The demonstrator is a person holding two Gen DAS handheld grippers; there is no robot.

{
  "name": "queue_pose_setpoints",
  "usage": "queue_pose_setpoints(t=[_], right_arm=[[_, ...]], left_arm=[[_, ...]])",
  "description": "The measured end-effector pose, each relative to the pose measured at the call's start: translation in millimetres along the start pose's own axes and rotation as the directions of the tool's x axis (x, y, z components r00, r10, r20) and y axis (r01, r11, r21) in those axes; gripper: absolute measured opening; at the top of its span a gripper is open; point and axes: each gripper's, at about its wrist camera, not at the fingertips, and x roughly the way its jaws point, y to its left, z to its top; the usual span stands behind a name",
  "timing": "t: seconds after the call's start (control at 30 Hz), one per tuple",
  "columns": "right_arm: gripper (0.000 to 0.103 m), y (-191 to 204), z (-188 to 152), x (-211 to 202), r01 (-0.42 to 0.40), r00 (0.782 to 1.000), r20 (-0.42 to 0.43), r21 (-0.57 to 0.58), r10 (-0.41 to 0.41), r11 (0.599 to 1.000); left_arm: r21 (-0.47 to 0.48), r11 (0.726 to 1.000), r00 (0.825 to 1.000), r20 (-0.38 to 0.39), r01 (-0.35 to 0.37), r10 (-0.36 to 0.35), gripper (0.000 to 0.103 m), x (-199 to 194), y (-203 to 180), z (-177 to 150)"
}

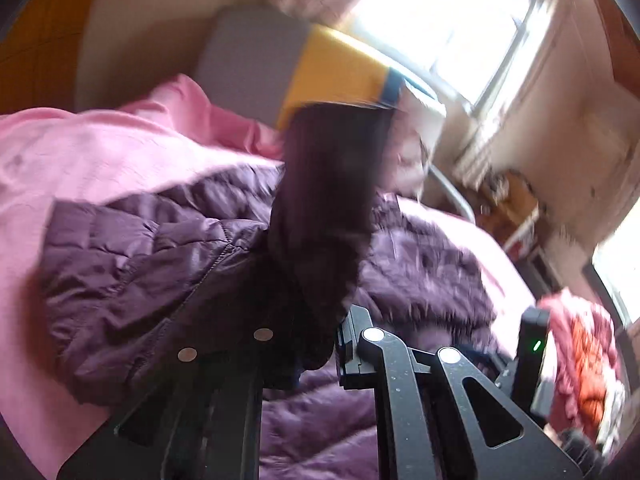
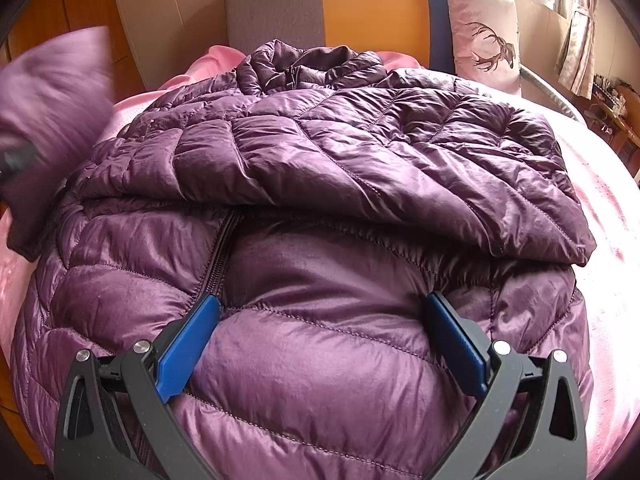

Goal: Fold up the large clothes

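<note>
**Left tongs clamped on jacket sleeve, right tongs wide open on jacket body**

Left gripper (image 1: 320, 344): jaws seen nearly closed, a dark purple quilted sleeve (image 1: 324, 208) pinched between them and lifted, rising blurred through the centre of the left wrist view. The same sleeve is seen as a blurred purple mass at the left edge of the right wrist view. No earlier picture given, so nothing is said on jaw motion.

Right gripper (image 2: 322, 320): jaws spread wide, blue pads (image 2: 188, 348) pressed down onto the fabric in the lower centre of the frame, nothing pinched between them. A zipper line (image 2: 218, 256) is seen running up from just beside the left pad.

The purple quilted puffer jacket (image 2: 320, 168) is spread front-up across the frame centre, its other sleeve folded across the chest, collar at the upper centre.

The jacket is laid on a pink bedspread (image 2: 608, 216). Behind it: a grey and orange padded headboard (image 2: 360, 8), and a pale pink cushion with a stag print (image 2: 484, 36) at the upper right. A bright window (image 1: 452, 20) is seen at the upper right of the left wrist view.
</note>
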Motion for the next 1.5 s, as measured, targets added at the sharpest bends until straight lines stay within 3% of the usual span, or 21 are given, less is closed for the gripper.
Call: queue_pose_setpoints(t=[0.07, 0.17, 0.23, 0.33, 0.43, 0.53, 0.6, 0.7, 0.77, 0.8, 0.83, 0.93, 1.1, 1.23, 1.37, 1.5], right_arm=[[0.101, -1, 1, -1, -0.012, 1.0, 0.0, 0.006, 0.012, 1.0], [0.097, -9, 2, -7, -0.061, 0.998, 0.012, 0.034, 0.06, 0.998], [0.084, -16, 4, -15, -0.111, 0.994, 0.025, 0.078, 0.109, 0.991], [0.074, -24, 10, -28, -0.217, 0.976, 0.07, 0.168, 0.207, 0.962], [0.074, -20, 19, -37, -0.344, 0.938, 0.117, 0.236, 0.325, 0.909], [0.075, -4, 29, -29, -0.496, 0.866, 0.098, 0.286, 0.49, 0.82], [0.077, 12, 33, -18, -0.513, 0.852, 0.062, 0.287, 0.519, 0.809], [0.077, 34, 36, -1, -0.513, 0.848, 0.013, 0.275, 0.53, 0.813], [0.076, 48, 37, 7, -0.477, 0.869, -0.011, 0.254, 0.495, 0.842], [0.069, 54, 37, 9, -0.461, 0.879, -0.015, 0.234, 0.477, 0.856], [0.049, 59, 38, 10, -0.45, 0.885, -0.02, 0.214, 0.465, 0.867], [0.017, 73, 42, 6, -0.44, 0.892, -0.038, 0.156, 0.45, 0.885], [0.012, 93, 67, -33, -0.437, 0.899, 0.042, 0.037, 0.435, 0.899], [0.011, 88, 97, -64, -0.419, 0.898, 0.147, 0.007, 0.414, 0.908], [0.01, 59, 119, -88, -0.371, 0.904, 0.251, 0.056, 0.346, 0.927], [0.01, 21, 127, -94, -0.327, 0.915, 0.297, 0.144, 0.274, 0.934]], left_arm=[[0.016, 1.0, 0.998, -0.059, 0.004, -0.003, 0.046, 17, -8, -12], [0.047, 0.999, 0.998, -0.061, -0.015, 0.017, 0.055, 19, -15, -26], [0.036, 0.999, 0.999, -0.052, -0.007, 0.009, 0.057, 13, -11, -32], [0.002, 1.0, 0.999, -0.038, -0.003, 0.003, 0.058, 6, -4, -39], [-0.008, 1.0, 1.0, -0.024, -0.016, 0.016, 0.061, -8, 5, -43], [0.012, 0.999, 0.999, -0.017, -0.034, 0.034, 0.067, -15, 5, -47], [0.019, 0.999, 0.999, -0.015, -0.042, 0.042, 0.068, -17, 6, -53], [0.003, 0.999, 0.999, -0.022, -0.042, 0.042, 0.068, -20, 10, -59], [-0.025, 0.999, 0.999, -0.035, -0.029, 0.028, 0.068, -21, 15, -67], [-0.034, 0.999, 0.999, -0.042, -0.025, 0.024, 0.068, -20, 17, -71], [-0.036, 0.999, 0.999, -0.048, -0.024, 0.022, 0.068, -21, 19, -75], [-0.044, 0.999, 0.999, -0.045, -0.015, 0.013, 0.068, -22, 22, -79], [-0.156, 0.987, 0.999, -0.008, 0.031, -0.033, 0.068, -18, 39, -62], [-0.228, 0.973, 0.999, 0.037, 0.032, -0.024, 0.071, -11, 55, -40], [-0.271, 0.963, 0.998, 0.059, 0.014, 0.002, 0.071, -5, 69, -21], [-0.291, 0.957, 0.998, 0.058, -0.011, 0.029, 0.071, 5, 80, -9]])
